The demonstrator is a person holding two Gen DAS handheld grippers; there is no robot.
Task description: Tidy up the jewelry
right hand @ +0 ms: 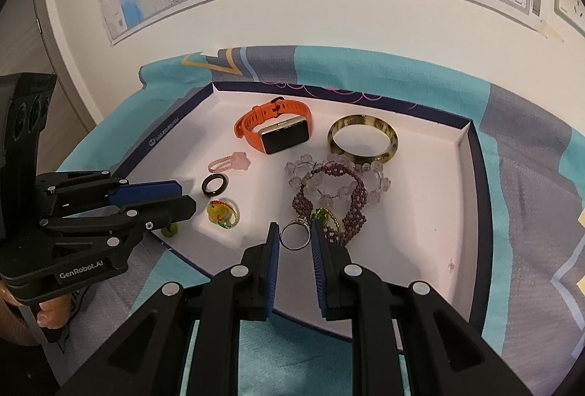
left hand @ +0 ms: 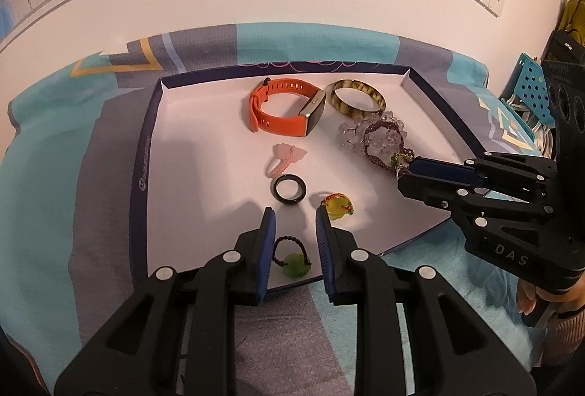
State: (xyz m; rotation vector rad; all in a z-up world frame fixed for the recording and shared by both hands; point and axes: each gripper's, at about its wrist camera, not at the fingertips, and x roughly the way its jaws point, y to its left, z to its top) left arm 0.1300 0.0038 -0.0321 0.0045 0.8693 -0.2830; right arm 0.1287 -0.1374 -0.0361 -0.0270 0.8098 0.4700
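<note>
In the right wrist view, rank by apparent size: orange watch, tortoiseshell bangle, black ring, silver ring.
1. orange watch
2. tortoiseshell bangle, close behind
3. silver ring
4. black ring
The silver ring lies nearer the camera, so the rings' order is unsure.

Ahead of the left gripper, bare tray floor opens to its left; the black ring sits just beyond its tips. A silver ring lies between the right gripper fingers, beaded bracelets crowding ahead-right.
</note>
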